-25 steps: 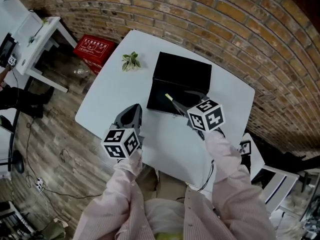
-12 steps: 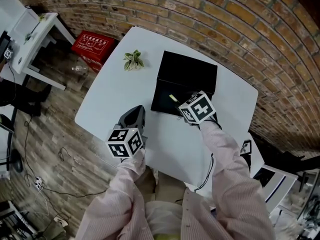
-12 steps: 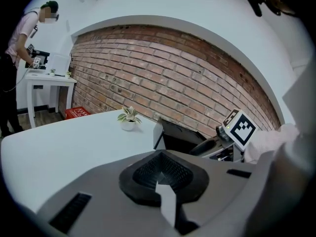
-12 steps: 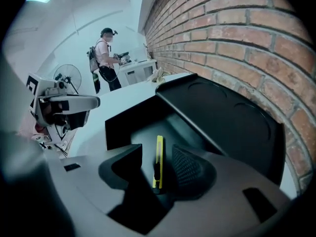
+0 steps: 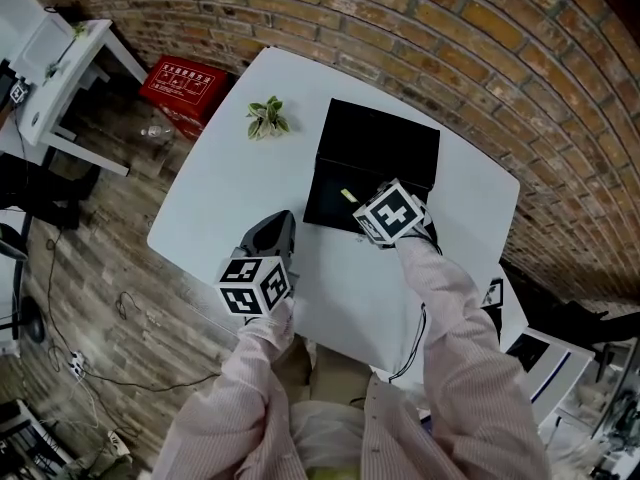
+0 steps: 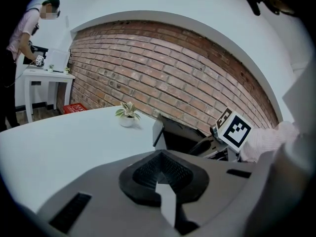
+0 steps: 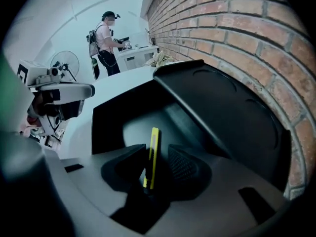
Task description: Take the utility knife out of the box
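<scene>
A black box [image 5: 345, 208] lies open on the white table [image 5: 220, 188], its lid [image 5: 378, 148] swung back towards the brick wall. Inside rests a slim yellow utility knife [image 5: 348, 195]. My right gripper [image 7: 159, 164] points steeply down into the box. Its jaws are closing, and the knife [image 7: 153, 152] stands between them with a dark gap still showing beside the right pad. In the head view its marker cube [image 5: 390, 211] hides the fingertips. My left gripper [image 5: 270, 230] hovers over the table's near left part, jaws shut on nothing [image 6: 160, 174].
A small potted plant [image 5: 265, 118] stands on the table left of the box. A red crate [image 5: 180, 86] and a white desk [image 5: 50, 58] sit on the wooden floor at left. A person [image 7: 106, 41] works at that desk. The brick wall runs behind the table.
My right gripper has dropped into the box and tipped further down, so its cube now covers most of the knife. The left gripper has sunk a little.
</scene>
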The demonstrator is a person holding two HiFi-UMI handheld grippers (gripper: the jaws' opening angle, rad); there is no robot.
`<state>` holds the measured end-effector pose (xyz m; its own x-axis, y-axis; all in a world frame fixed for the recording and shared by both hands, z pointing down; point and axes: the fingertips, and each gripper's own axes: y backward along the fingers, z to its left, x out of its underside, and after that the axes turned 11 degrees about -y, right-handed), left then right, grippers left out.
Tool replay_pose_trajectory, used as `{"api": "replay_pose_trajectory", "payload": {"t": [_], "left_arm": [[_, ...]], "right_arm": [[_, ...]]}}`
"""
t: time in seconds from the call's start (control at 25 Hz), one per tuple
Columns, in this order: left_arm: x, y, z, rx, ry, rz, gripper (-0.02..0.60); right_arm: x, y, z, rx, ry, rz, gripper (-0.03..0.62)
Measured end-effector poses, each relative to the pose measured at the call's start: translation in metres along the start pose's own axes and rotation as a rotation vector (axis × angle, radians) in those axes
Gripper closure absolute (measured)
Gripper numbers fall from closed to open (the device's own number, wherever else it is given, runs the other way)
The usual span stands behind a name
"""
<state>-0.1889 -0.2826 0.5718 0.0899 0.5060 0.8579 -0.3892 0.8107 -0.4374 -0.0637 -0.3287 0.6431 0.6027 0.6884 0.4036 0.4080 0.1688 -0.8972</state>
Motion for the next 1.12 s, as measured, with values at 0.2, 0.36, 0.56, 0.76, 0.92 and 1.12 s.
{"api": "replay_pose_trajectory", "payload": {"t": [0.2, 0.36, 0.56, 0.76, 0.92, 1.12], "left_arm": [[-0.001, -0.003, -0.002, 0.003, 0.003, -0.001, 0.584], [-0.002, -0.005, -0.003, 0.007, -0.001, -0.002, 0.584], [-0.002, -0.005, -0.002, 0.006, -0.003, -0.002, 0.584], [-0.002, -0.004, -0.003, 0.003, -0.006, -0.003, 0.584], [-0.004, -0.003, -0.005, 0.011, -0.013, -0.011, 0.584], [-0.012, 0.002, -0.013, 0.041, -0.048, -0.046, 0.584]], "right_arm": [[0.003, 0.0, 0.0, 0.047, 0.074, 0.037, 0.455], [0.005, -0.001, 0.003, 0.051, 0.105, 0.049, 0.489], [0.006, -0.001, 0.01, 0.044, 0.142, 0.068, 0.54], [-0.001, 0.002, 0.01, 0.051, 0.175, 0.041, 0.542], [0.003, 0.0, 0.011, 0.05, 0.152, 0.043, 0.542], [-0.004, 0.014, 0.01, 0.065, 0.131, -0.045, 0.542]]}}
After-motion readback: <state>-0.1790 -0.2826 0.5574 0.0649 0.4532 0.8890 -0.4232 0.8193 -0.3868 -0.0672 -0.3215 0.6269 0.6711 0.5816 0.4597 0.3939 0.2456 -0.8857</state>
